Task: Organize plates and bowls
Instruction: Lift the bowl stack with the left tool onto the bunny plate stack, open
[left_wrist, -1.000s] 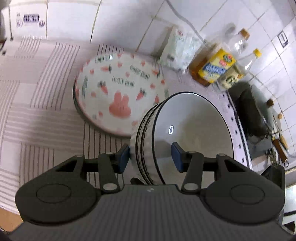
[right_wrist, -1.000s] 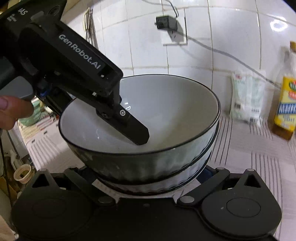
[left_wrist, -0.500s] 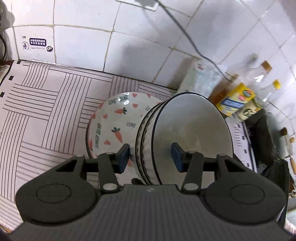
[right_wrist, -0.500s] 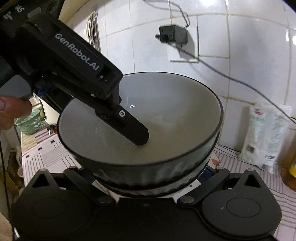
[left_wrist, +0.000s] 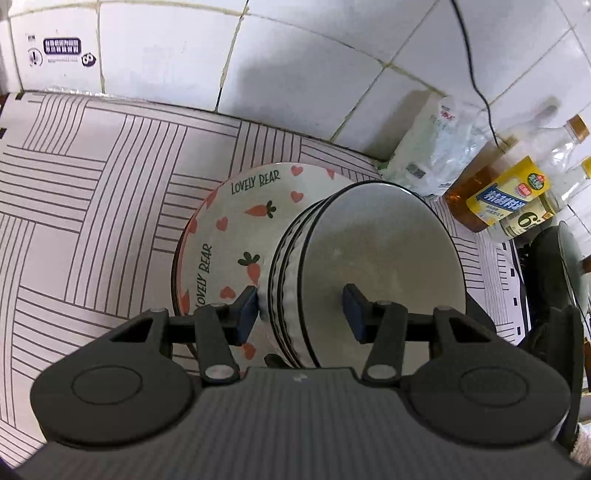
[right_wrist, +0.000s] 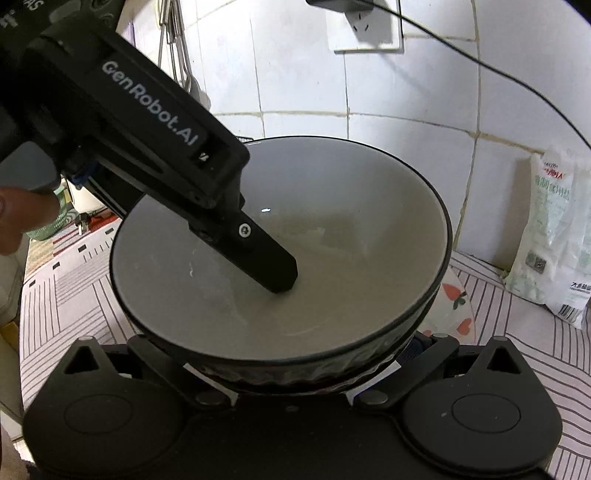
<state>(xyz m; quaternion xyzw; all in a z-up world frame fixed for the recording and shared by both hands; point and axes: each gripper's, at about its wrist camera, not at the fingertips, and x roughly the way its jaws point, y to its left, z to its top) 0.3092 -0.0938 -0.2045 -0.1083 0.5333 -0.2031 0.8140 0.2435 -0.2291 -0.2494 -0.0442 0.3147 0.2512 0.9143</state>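
Note:
A stack of white bowls with black rims (left_wrist: 380, 266) is held over a stack of plates with carrots, hearts and "LOVELY BEAR" lettering (left_wrist: 236, 229) on the striped mat. My left gripper (left_wrist: 299, 310) is shut on the bowl stack, one finger inside the top bowl, one outside the wall. In the right wrist view the bowl stack (right_wrist: 332, 236) fills the middle and the left gripper's finger (right_wrist: 269, 266) reaches into it. My right gripper (right_wrist: 291, 354) sits under the stack with its fingertips hidden, so its state is unclear. The plate edge (right_wrist: 452, 306) shows behind.
A white salt bag (left_wrist: 432, 147) and oil bottles (left_wrist: 506, 195) stand against the tiled wall at the right. A dark pan (left_wrist: 554, 269) lies at the far right. A wall socket with a cable (right_wrist: 365, 26) is above. The striped mat (left_wrist: 92, 206) extends left.
The bowl stack has come lower and closer over the carrot plates. The wall looks nearer in the right wrist view. Both grippers keep the same grip.

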